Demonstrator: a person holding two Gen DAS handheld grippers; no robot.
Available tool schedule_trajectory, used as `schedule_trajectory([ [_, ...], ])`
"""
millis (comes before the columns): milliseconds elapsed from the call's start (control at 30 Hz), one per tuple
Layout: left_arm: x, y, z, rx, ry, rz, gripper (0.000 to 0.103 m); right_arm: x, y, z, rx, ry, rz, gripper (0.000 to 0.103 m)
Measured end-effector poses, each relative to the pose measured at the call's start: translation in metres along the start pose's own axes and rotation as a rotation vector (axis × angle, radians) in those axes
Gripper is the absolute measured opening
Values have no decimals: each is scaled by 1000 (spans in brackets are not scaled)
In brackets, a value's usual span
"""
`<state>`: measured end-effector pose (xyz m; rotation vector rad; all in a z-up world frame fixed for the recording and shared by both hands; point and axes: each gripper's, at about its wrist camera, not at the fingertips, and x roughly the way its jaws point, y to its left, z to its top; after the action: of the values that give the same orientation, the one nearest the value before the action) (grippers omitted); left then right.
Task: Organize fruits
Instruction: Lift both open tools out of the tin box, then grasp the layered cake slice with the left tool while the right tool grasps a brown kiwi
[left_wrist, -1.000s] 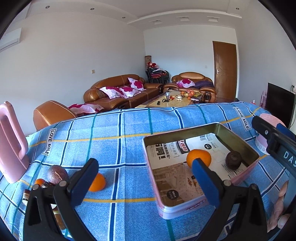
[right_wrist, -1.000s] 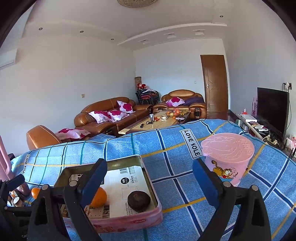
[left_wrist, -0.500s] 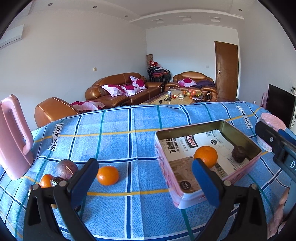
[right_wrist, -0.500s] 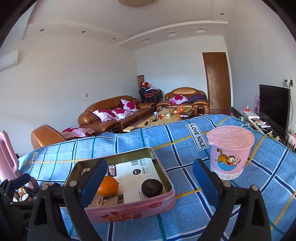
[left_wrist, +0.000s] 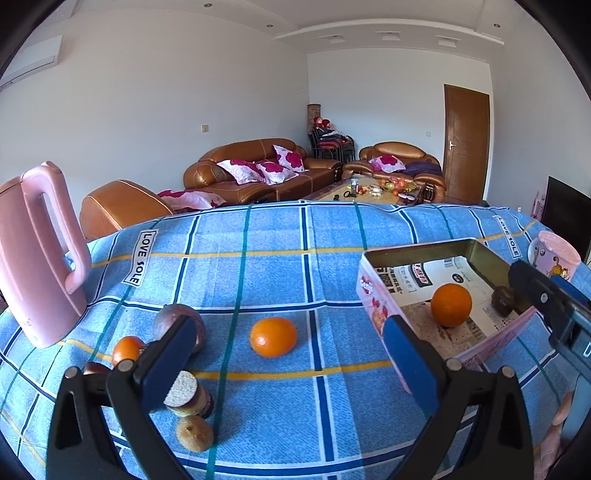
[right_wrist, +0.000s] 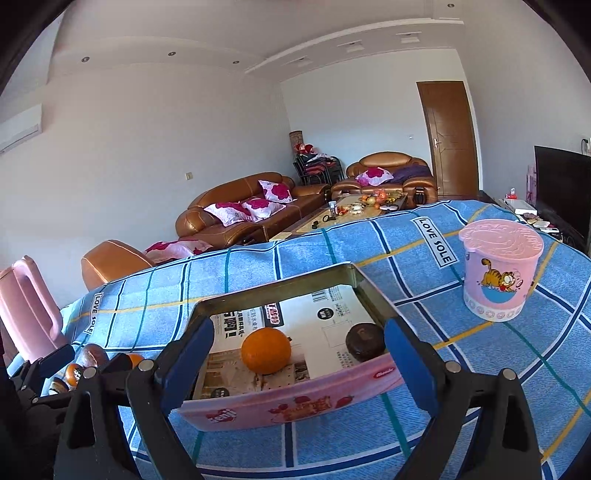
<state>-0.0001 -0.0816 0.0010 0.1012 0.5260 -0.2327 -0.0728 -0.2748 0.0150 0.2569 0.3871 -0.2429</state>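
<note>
A pink kettle stands upright at the left end of a blue plaid tablecloth printed "LOVE SOLE", and a lidded pink cup with a cartoon cat stands at the right end. Beyond the table are 2 brown leather sofas with pink-flowered cushions, a cluttered coffee table, a brown door and a dark TV.

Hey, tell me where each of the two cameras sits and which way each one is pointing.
Left wrist view: sits on the left tongs, open, facing the loose orange fruit on the blue checked tablecloth; the right tongs' dark frame shows at its right edge.
Right wrist view: sits on the right tongs, open, facing the pink rectangular tin and the pink lidded cartoon cup.
Shared: the tin, the orange inside it, the pink kettle.
</note>
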Motion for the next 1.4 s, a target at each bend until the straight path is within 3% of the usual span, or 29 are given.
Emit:
schedule_trajectory([
  [667,10,113,-9,-59,103,100,103,4,114,-30,-210,130,199,95],
  [767,10,139,-9,-100,116,115,103,4,130,-36,-238,162,262,95],
  [933,10,177,-12,-163,149,74,103,9,159,-48,-295,257,380,94],
  [1100,15,198,-18,-180,203,4,103,23,189,-66,-336,402,464,67],
  [1233,20,204,-24,-212,252,-58,103,35,209,-78,-368,488,468,63],
  [1400,20,189,-25,-134,287,-94,103,48,222,-84,-384,538,441,53],
])
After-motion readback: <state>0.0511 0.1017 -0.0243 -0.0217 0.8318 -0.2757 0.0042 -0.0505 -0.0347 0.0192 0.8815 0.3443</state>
